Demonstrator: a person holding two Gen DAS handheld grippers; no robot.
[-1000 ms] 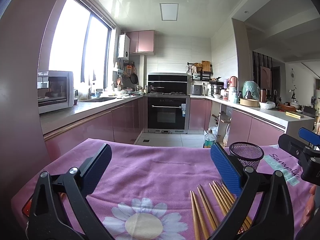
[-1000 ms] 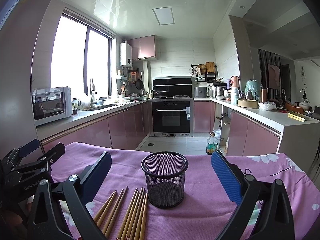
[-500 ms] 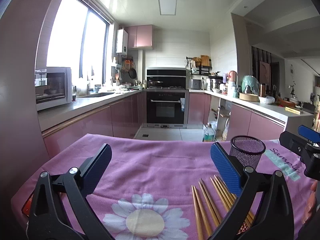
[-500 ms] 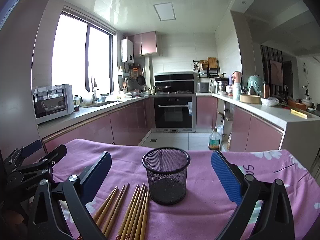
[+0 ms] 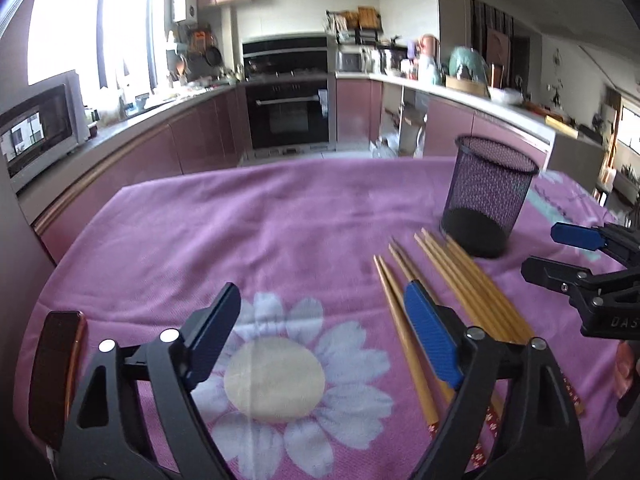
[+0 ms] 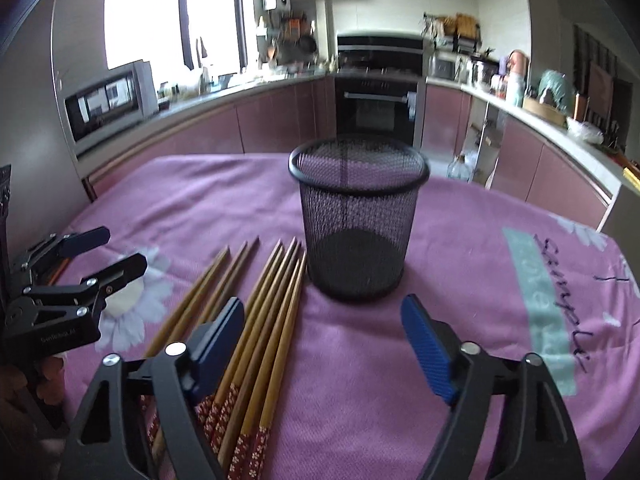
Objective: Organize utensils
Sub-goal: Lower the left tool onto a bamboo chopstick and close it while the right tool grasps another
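A pink flowered cloth [image 5: 280, 216] is covering the worktop. A black mesh cup [image 6: 356, 216] is standing upright on it, empty, just beside the tips of a row of wooden chopsticks [image 6: 272, 300] lying flat on the cloth. The left hand-held gripper [image 5: 324, 340] and the right hand-held gripper [image 6: 322, 344] are both hovering over the cloth, jaws closing yet gaping wide, gripping nothing.

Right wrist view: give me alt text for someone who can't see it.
An empty black mesh cup stands upright on a pink floral cloth, with bamboo chopsticks lying in a row to its left. The right claw, closing, holds nothing; the left claw shows at far left.
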